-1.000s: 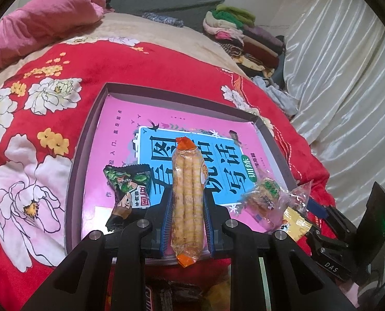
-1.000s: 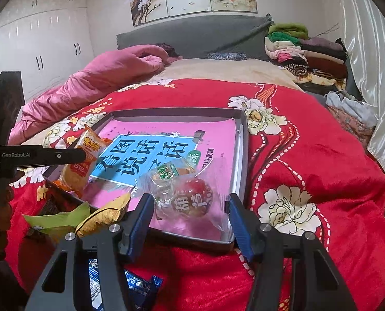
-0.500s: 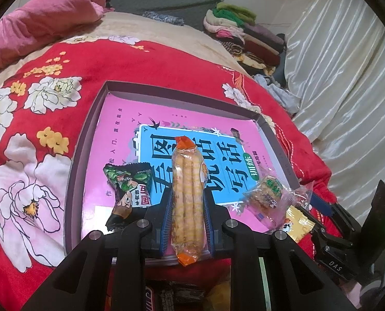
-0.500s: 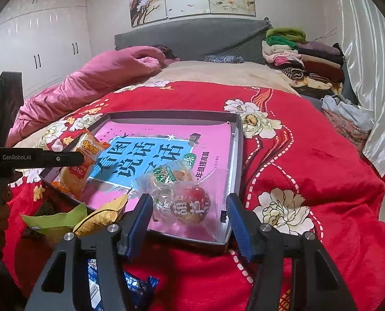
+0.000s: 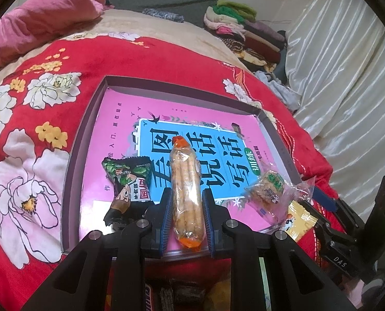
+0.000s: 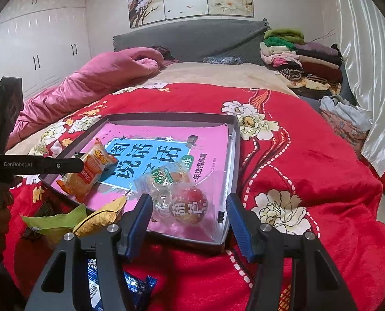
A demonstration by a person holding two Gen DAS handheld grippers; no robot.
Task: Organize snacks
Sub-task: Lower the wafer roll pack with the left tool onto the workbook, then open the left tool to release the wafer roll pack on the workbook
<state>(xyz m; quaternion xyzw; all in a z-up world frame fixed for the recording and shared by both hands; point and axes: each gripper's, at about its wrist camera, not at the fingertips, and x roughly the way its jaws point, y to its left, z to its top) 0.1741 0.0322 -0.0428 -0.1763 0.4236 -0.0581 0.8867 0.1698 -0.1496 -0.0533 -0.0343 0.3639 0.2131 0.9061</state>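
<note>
Item: my left fingers [image 5: 186, 217], narrow, clamped on a long clear-wrapped pack of golden biscuit sticks with orange ends [image 5: 185, 194], held over the near edge of the shallow grey box lid lined with a pink and blue printed sheet [image 5: 88, 134], lower centre of the left view.

Item: my right fingers [image 6: 188, 220], roughly half open, pads clear of the crinkly clear bag holding a red round sweet [image 6: 189, 204], which lies in the tray's near right corner.

Also in the tray: a dark green and black foil packet [image 5: 129, 186], frame centre-left, just beside the stick pack; a small clear-wrapped pastry with a green label [image 5: 267, 189], lower right.

Risks, as I judge them:
- The stick pack is gripped low; its long upper end could swing or the brittle sticks crack under my squeeze.
- On release it may land on the foil packet.
- The soft red floral bed cover [image 5: 37, 155] could let the tray tip if I press its rim.
- The clear bag is slippery and may slide from the right pads.

Hidden or unclear: wrappers beneath both grippers at the frames' bottom edges are cut off; the yellow packet [image 6: 101, 215] and green packet [image 6: 55, 220] lie partly behind my right gripper; most labels are unreadable.
</note>
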